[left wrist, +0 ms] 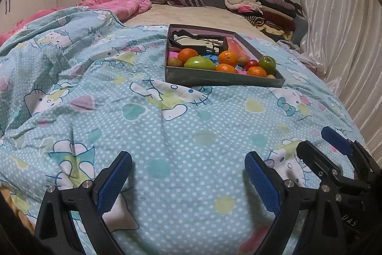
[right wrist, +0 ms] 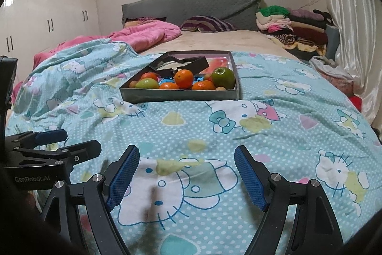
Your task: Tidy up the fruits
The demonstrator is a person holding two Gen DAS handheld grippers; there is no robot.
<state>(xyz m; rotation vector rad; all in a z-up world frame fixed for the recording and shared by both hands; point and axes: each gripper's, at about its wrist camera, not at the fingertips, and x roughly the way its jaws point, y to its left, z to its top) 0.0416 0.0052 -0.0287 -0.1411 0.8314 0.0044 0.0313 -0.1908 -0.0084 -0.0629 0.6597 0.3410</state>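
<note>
A shallow grey box [left wrist: 222,81] [right wrist: 179,96] lies on the bed ahead of both grippers. Its near end holds several oranges [left wrist: 228,57] [right wrist: 183,78], a green apple [left wrist: 267,65] [right wrist: 223,77], a green mango [left wrist: 199,63] [right wrist: 146,83] and some small fruits. A black frame-shaped insert [left wrist: 198,40] lies at its far end. My left gripper [left wrist: 188,159] [right wrist: 81,139] hangs open over the bedspread, well short of the box, with nothing between its fingers. Just to its right, my right gripper [right wrist: 187,152] [left wrist: 312,138] is open and empty too.
The box rests on a turquoise dotted cartoon-cat bedspread [left wrist: 143,126]. A pink quilt [right wrist: 148,36] and a striped pillow [right wrist: 207,24] lie by the grey headboard. Folded clothes [right wrist: 296,25] are piled at the back right. A satin curtain [left wrist: 339,40] runs along the right, and wardrobes [right wrist: 47,16] stand on the left.
</note>
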